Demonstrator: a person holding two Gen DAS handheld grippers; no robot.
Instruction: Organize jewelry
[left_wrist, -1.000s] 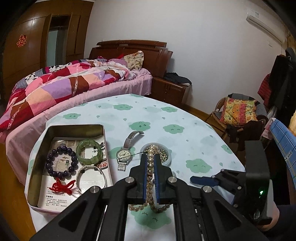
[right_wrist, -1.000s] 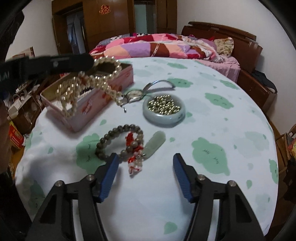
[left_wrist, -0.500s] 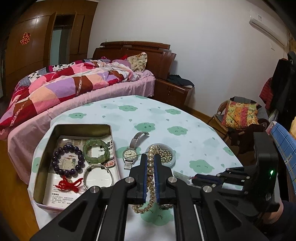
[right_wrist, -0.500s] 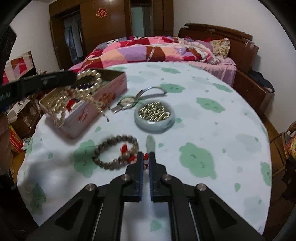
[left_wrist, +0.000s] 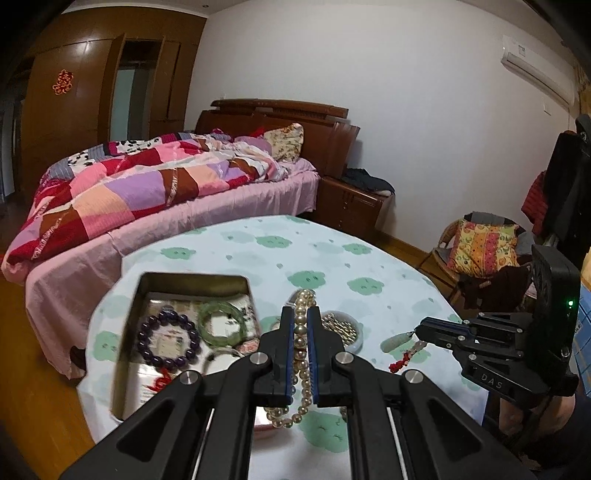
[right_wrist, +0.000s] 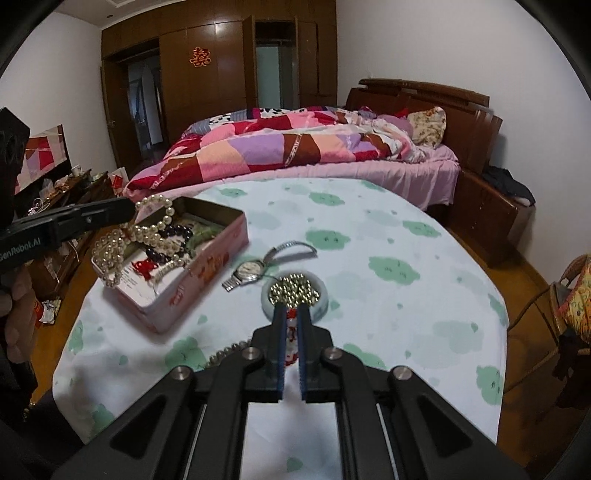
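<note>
My left gripper (left_wrist: 300, 314) is shut on a pearl necklace (left_wrist: 305, 295), whose loops hang below the fingers. In the right wrist view the left gripper (right_wrist: 127, 211) holds the pearls (right_wrist: 151, 229) over the open pink tin (right_wrist: 207, 266). My right gripper (right_wrist: 291, 310) is shut on the red knotted cord (right_wrist: 291, 334) of a grey bead bracelet (right_wrist: 225, 350), most of which is hidden under the gripper. In the left wrist view the right gripper (left_wrist: 419, 329) hangs above the cloth with a pale jade pendant (left_wrist: 397, 341) and a red tassel (left_wrist: 402, 361) dangling from it.
The tin (left_wrist: 192, 280) holds a purple bead bracelet (left_wrist: 166, 343), a green bangle (left_wrist: 221, 323) and a silver bangle. A wristwatch (right_wrist: 251, 269) and a dish of gold beads (right_wrist: 295, 291) lie beside it on the round table (right_wrist: 406, 240). A bed stands behind.
The right gripper went from open over the grey bracelet to shut on its red cord, then rose with it. The left gripper lifted and carried the pearls toward the tin.
</note>
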